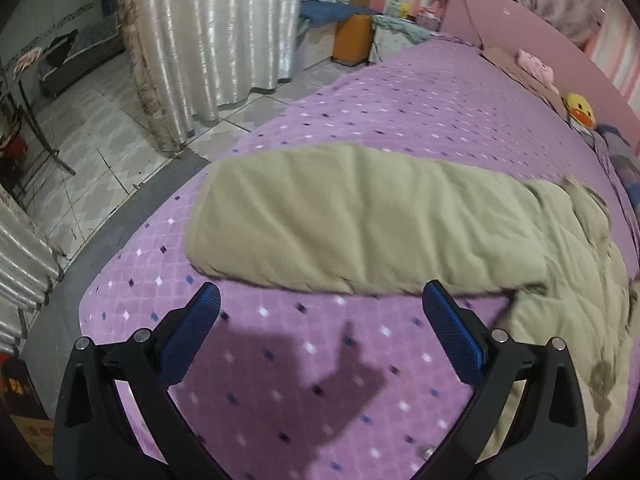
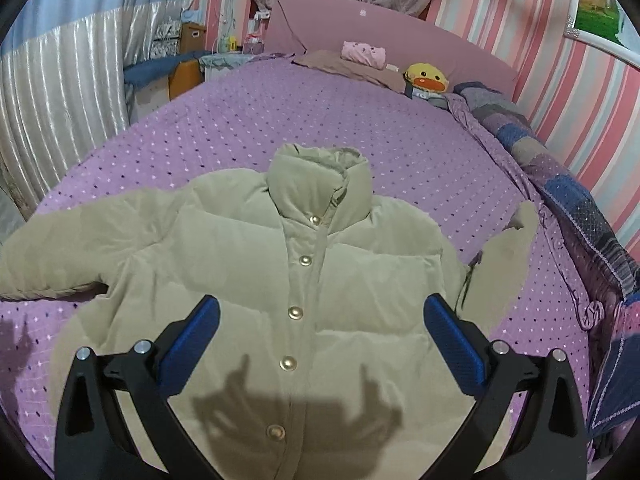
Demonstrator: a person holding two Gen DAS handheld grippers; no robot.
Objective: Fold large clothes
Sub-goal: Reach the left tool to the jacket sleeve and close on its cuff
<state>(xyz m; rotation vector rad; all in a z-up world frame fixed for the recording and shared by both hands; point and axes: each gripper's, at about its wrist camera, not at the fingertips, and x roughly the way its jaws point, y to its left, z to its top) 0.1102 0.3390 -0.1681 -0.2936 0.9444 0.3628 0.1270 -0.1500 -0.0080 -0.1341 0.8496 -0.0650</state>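
Note:
A beige padded jacket (image 2: pixel 256 264) lies front-up on the purple bedspread (image 2: pixel 280 120), buttoned with gold snaps, collar toward the headboard, both sleeves spread out. My right gripper (image 2: pixel 320 312) is open and empty, hovering above the jacket's lower front. In the left wrist view the jacket's left sleeve (image 1: pixel 340 216) stretches across the bed toward the left edge. My left gripper (image 1: pixel 320 300) is open and empty, just short of the sleeve's near edge, above bare bedspread (image 1: pixel 280 360).
A pink headboard (image 2: pixel 400 40), a yellow duck plush (image 2: pixel 428 76), a pink folded cloth (image 2: pixel 362 53) and a patchwork blanket (image 2: pixel 560 184) line the far and right sides of the bed. Curtains (image 1: pixel 208 32) and tiled floor (image 1: pixel 92 128) lie left of the bed.

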